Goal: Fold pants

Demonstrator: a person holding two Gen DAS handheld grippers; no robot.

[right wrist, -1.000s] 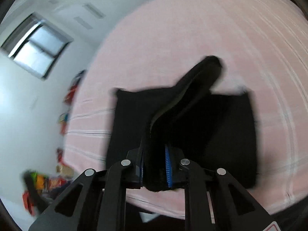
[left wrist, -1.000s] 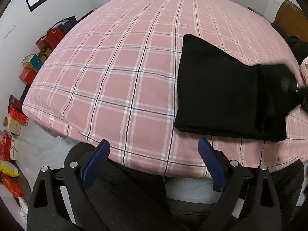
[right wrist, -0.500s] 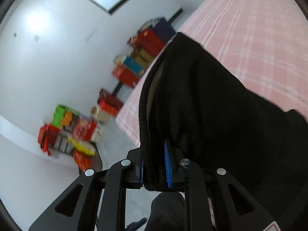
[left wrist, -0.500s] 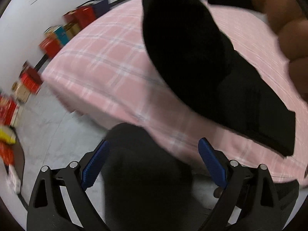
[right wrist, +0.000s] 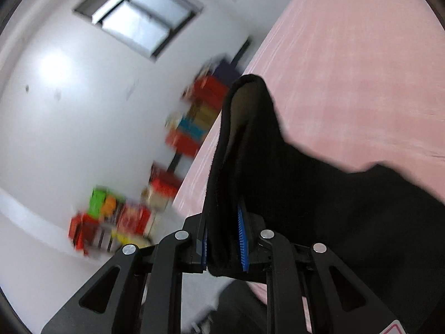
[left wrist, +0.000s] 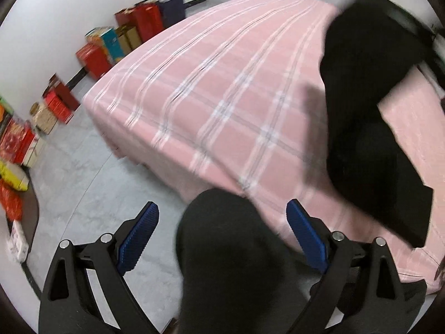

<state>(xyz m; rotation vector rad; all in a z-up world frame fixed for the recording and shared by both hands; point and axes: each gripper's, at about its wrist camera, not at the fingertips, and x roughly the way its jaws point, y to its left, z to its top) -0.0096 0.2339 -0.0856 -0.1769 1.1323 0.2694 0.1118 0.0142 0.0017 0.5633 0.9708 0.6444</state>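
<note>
The black pants [left wrist: 370,128] hang in the air over the right side of the bed [left wrist: 228,105], lifted from their top end while the lower part still trails down onto the pink checked cover near the bed's near edge. A second ago they lay flat in a folded rectangle on the cover; half a second ago they were already raised and filled the upper part of the left wrist view, and now they sit farther to the right in that view, stretched into a long drape.

The right gripper [right wrist: 224,243] stays clamped on a thick bunch of the pants [right wrist: 278,183], the cloth pinched between its blue pads [right wrist: 241,239] and rising in a fold above them. Its view has swung across the room since a second ago: the bed [right wrist: 361,64] now lies to the right, with the white wall, a window [right wrist: 139,19] and blurred coloured boxes [right wrist: 192,128] to the left.

The left gripper [left wrist: 222,236] holds nothing, its jaws spread wide as in both earlier frames, one blue pad [left wrist: 137,235] on each side of the person's dark-clad knee [left wrist: 230,250]. It hangs off the near edge of the bed above the grey floor [left wrist: 83,172], well apart from the pants. Red, teal and yellow boxes [left wrist: 111,44] line the wall to the left.
</note>
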